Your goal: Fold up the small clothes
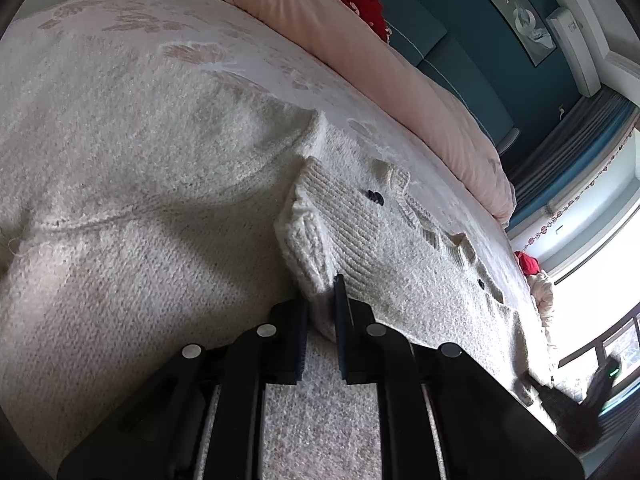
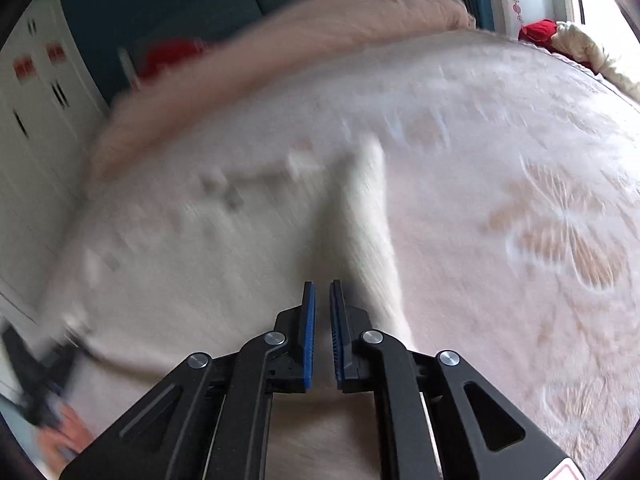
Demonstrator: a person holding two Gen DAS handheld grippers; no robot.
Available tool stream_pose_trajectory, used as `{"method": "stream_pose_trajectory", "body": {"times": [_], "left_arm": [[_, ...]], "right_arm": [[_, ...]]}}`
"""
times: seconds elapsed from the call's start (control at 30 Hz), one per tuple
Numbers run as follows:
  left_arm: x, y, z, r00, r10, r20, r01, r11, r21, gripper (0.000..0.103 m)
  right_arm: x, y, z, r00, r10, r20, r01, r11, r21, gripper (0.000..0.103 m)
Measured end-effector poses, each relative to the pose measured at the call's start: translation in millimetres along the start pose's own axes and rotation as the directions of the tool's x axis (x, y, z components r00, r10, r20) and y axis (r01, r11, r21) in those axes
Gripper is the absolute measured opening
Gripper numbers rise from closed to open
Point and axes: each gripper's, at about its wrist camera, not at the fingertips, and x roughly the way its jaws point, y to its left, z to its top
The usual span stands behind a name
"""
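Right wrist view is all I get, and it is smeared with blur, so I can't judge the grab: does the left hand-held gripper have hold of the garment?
Observer: Yes. In the left wrist view, the left hand-held gripper is shut on a fold of the white knit cardigan.
Operator: Which part is pinched?
Observer: A thick ribbed edge, bunched up between the pads.
Operator: Any landmark near it?
Observer: A dark button sits just beyond the fold, and a second button lies farther along the front.
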Motion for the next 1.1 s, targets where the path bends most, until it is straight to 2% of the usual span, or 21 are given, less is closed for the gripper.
{"method": "stream_pose_trajectory", "body": {"times": [0.03, 0.1, 0.13, 0.17, 0.2, 0.27, 0.33, 0.4, 0.47, 0.57, 0.6, 0.67, 0.73, 0.77, 0.8, 0.83, 0.87, 0.9, 0.93, 0.97, 1.1], "left_arm": [[-0.9, 0.6, 0.0, 1.0, -0.001, 0.0, 0.001, 1.0, -0.001, 0.012], [-6.7, 1.8, 2.6, 1.0, 0.001, -0.007, -0.001, 1.0, -0.022, 0.013], [-14.2, 3.2, 4.9, 1.0, 0.01, -0.013, -0.011, 0.999, -0.039, 0.016], [-26.7, 6.8, 6.1, 1.0, 0.024, -0.008, -0.024, 0.999, -0.048, 0.024], [-44.0, 10.8, 8.1, 0.998, 0.055, 0.021, -0.054, 0.997, -0.057, 0.031], [-94.5, 33.7, 15.4, 0.988, 0.101, 0.121, -0.091, 0.992, -0.088, 0.064], [-133.6, 64.1, 26.9, 0.969, 0.168, 0.179, -0.146, 0.98, -0.132, 0.076], [-174.8, 114.8, 47.6, 0.94, 0.27, 0.207, -0.224, 0.949, -0.221, 0.085], [-207.0, 168.7, 69.3, 0.905, 0.371, 0.207, -0.292, 0.897, -0.33, 0.086], [-245.8, 249.7, 98.7, 0.85, 0.492, 0.19, -0.333, 0.78, -0.529, 0.088], [-256.3, 278.0, 107.6, 0.831, 0.524, 0.185, -0.325, 0.729, -0.602, 0.088], [-265.4, 308.6, 118.2, 0.819, 0.532, 0.213, -0.273, 0.689, -0.671, 0.087], [-266.2, 317.1, 127.9, 0.799, 0.557, 0.225, -0.276, 0.674, -0.685, 0.083], [-261.3, 319.9, 134.1, 0.797, 0.562, 0.22, -0.291, 0.676, -0.677, 0.069], [-253.5, 321.6, 139.8, 0.808, 0.55, 0.212, -0.3, 0.693, -0.655, 0.053], [-248.3, 322.6, 144.4, 0.818, 0.542, 0.194, -0.312, 0.701, -0.642, 0.031], [-243.1, 323.7, 149.0, 0.819, 0.547, 0.174, -0.333, 0.7, -0.631, 0.017], [-238.9, 320.0, 152.1, 0.817, 0.552, 0.166, -0.348, 0.702, -0.622, 0.012], [-238.1, 311.8, 157.5, 0.822, 0.541, 0.177, -0.34, 0.716, -0.61, 0.011], [-242.0, 300.1, 161.2, 0.817, 0.542, 0.197, -0.339, 0.728, -0.596, 0.01], [-252.9, 210.9, 195.6, 0.829, 0.448, 0.334, -0.295, 0.859, -0.419, 0.01]], "right_arm": [[5.6, -4.5, -9.5, 1.0, 0.009, 0.013, -0.009, 1.0, -0.002, 0.002], [-9.7, 1.1, -2.9, 0.999, -0.022, 0.027, 0.022, 1.0, 0.001, 0.003], [-17.8, 5.4, -1.0, 0.998, -0.037, 0.041, 0.037, 0.999, 0.003, 0.006], [-30.4, 10.9, -3.6, 0.997, -0.027, 0.071, 0.027, 1.0, 0.003, 0.012], [-39.6, 14.7, -8.4, 0.996, -0.014, 0.087, 0.014, 1.0, -0.002, 0.013], [-52.7, 27.0, -27.0, 0.996, -0.004, 0.085, 0.008, 0.999, -0.044, 0.016], [-61.1, 36.3, -49.1, 0.998, 0.011, 0.057, -0.006, 0.997, -0.081, 0.016], [-61.6, 47.8, -75.5, 1.0, 0.012, 0.019, -0.009, 0.993, -0.114, 0.018], [-60.5, 57.7, -98.0, 1.0, -0.003, -0.009, 0.002, 0.99, -0.141, 0.025], [-63.0, 69.7, -112.9, 0.999, -0.032, 0.008, 0.033, 0.982, -0.184, 0.042], [-63.4, 74.8, -114.5, 0.999, -0.047, 0.011, 0.048, 0.978, -0.203, 0.045], [-56.9, 78.8, -117.8, 0.997, -0.074, 0.015, 0.075, 0.969, -0.235, 0.047], [-57.3, 80.9, -117.8, 0.997, -0.08, 0.017, 0.082, 0.967, -0.243, 0.049], [-57.3, 79.9, -118.3, 0.997, -0.076, 0.018, 0.078, 0.968, -0.24, 0.049], [-57.4, 78.4, -118.4, 0.997, -0.071, 0.017, 0.073, 0.969, -0.235, 0.05], [-57.0, 77.0, -118.4, 0.998, -0.065, 0.015, 0.067, 0.971, -0.229, 0.05], [-56.9, 75.5, -119.0, 0.998, -0.058, 0.015, 0.06, 0.973, -0.223, 0.05], [-56.6, 74.2, -119.6, 0.999, -0.053, 0.014, 0.054, 0.974, -0.218, 0.051], [-55.9, 73.0, -119.2, 0.999, -0.047, 0.013, 0.049, 0.975, -0.215, 0.051], [-56.3, 73.0, -119.1, 0.999, -0.043, 0.013, 0.045, 0.976, -0.212, 0.051], [-55.2, 69.2, -118.3, 1.0, -0.023, 0.015, 0.026, 0.979, -0.201, 0.053]]}}
